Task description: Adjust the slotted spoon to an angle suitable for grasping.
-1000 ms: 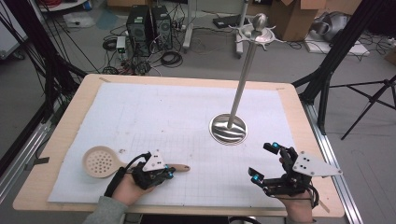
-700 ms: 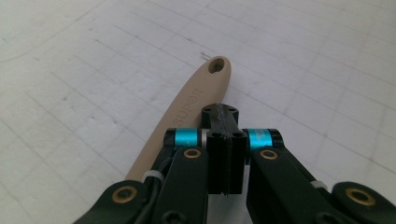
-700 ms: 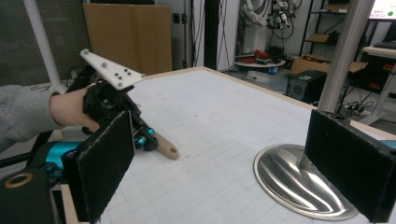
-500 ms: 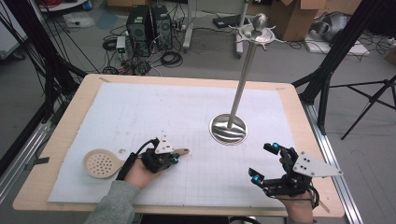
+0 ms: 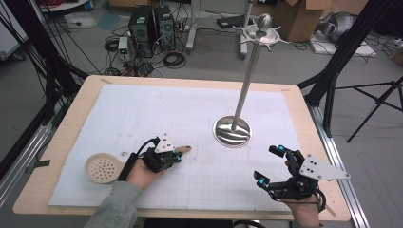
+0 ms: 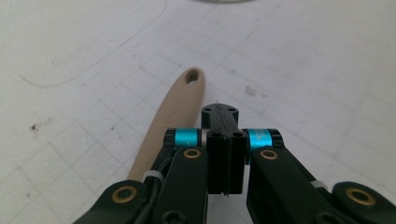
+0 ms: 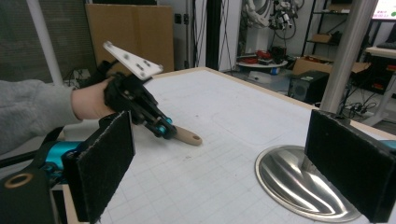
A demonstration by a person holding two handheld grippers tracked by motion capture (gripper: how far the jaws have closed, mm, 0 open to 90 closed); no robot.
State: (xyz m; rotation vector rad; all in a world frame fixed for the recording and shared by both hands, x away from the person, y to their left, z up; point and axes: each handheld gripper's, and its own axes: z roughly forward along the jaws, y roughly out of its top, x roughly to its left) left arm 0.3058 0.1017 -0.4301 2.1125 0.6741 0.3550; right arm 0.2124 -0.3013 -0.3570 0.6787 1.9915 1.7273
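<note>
White gridded paper (image 5: 142, 118) covers the light wooden table (image 5: 85, 95). Left gripper (image 5: 177, 156) sits low over the paper with its jaws pressed together, nothing between them. Just beside its left jaw lies the beige plastic skimmer spoon (image 6: 168, 121); its perforated round bowl (image 5: 101, 167) rests behind the gripper, with nothing visible in it. Right gripper (image 5: 270, 165) hovers with jaws wide apart. Ahead of it stands the metal pole stand with round steel base (image 5: 232, 131).

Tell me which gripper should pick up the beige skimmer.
Left. The left gripper sits shut right beside the skimmer handle, while the right gripper hangs open across the table, near the metal stand.
</note>
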